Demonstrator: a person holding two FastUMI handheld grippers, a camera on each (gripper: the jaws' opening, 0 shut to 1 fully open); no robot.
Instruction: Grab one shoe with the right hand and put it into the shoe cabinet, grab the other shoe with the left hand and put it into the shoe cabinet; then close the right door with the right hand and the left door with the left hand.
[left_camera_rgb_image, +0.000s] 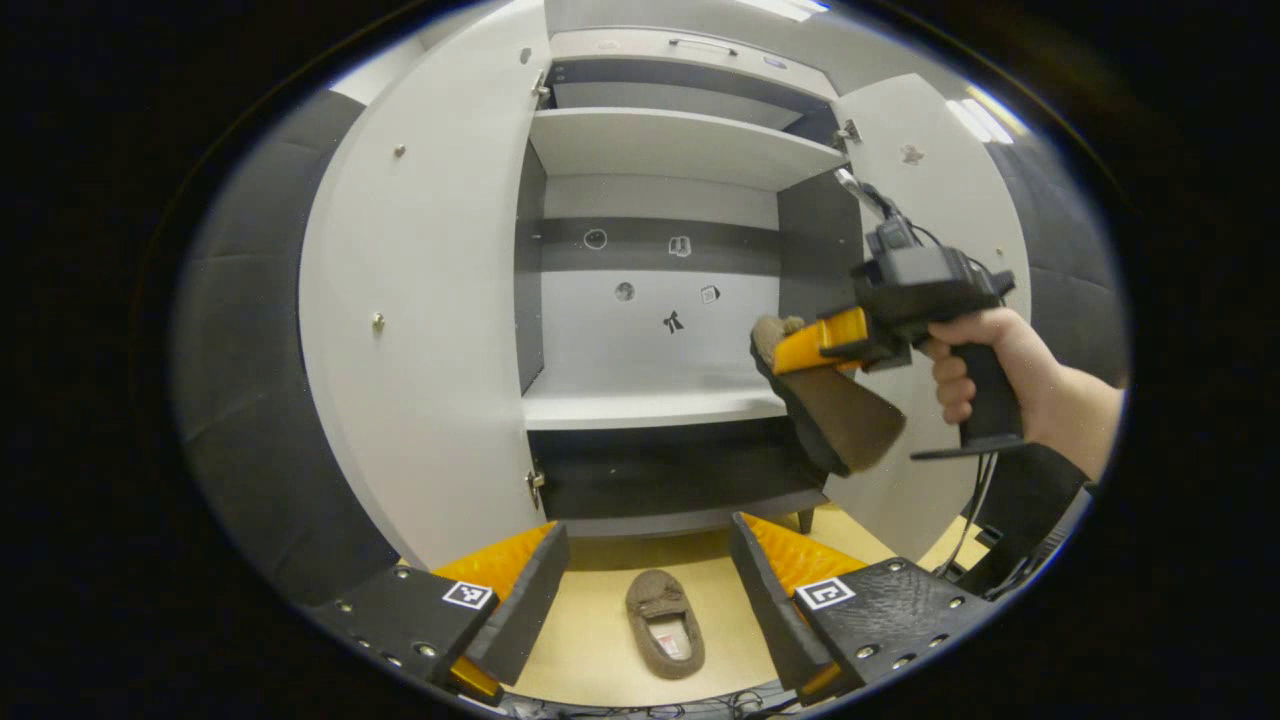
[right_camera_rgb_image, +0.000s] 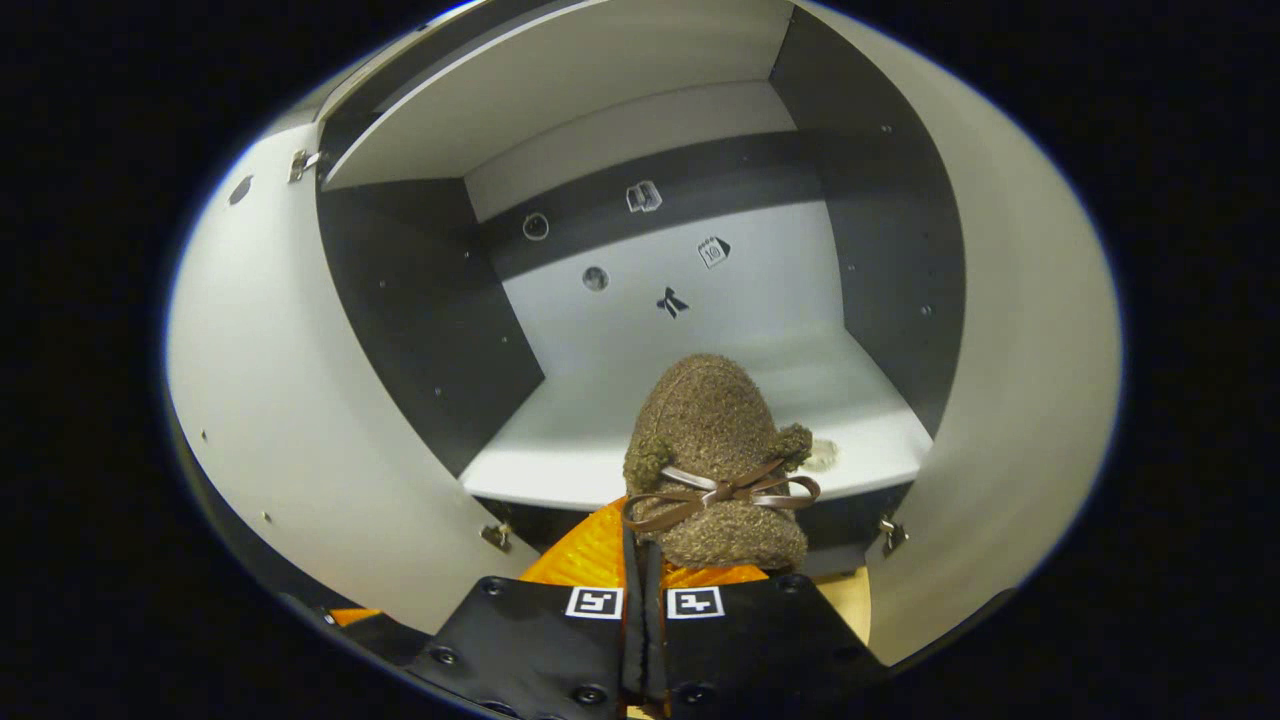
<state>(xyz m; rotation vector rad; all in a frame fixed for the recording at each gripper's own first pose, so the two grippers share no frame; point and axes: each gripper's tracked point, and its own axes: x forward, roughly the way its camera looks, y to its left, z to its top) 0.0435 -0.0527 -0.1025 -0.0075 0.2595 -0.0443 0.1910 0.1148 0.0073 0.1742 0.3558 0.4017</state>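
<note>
A brown fuzzy slipper (right_camera_rgb_image: 715, 450) with a small bow hangs toe-forward in front of the cabinet's middle shelf (right_camera_rgb_image: 620, 440); my right gripper (right_camera_rgb_image: 645, 565) is shut on its edge. In the left gripper view this same slipper (left_camera_rgb_image: 835, 405) hangs by the cabinet's right side under the right gripper (left_camera_rgb_image: 800, 350), which a hand (left_camera_rgb_image: 985, 350) holds. The second slipper (left_camera_rgb_image: 665, 625) lies on the floor in front of the cabinet, between and beyond the fingers of my open left gripper (left_camera_rgb_image: 650, 590).
The shoe cabinet (left_camera_rgb_image: 650, 400) stands with its left door (left_camera_rgb_image: 420, 300) and right door (left_camera_rgb_image: 940, 200) swung wide. Its shelves hold nothing. A cable (left_camera_rgb_image: 975, 510) hangs from the right gripper. The floor (left_camera_rgb_image: 590, 640) is pale wood.
</note>
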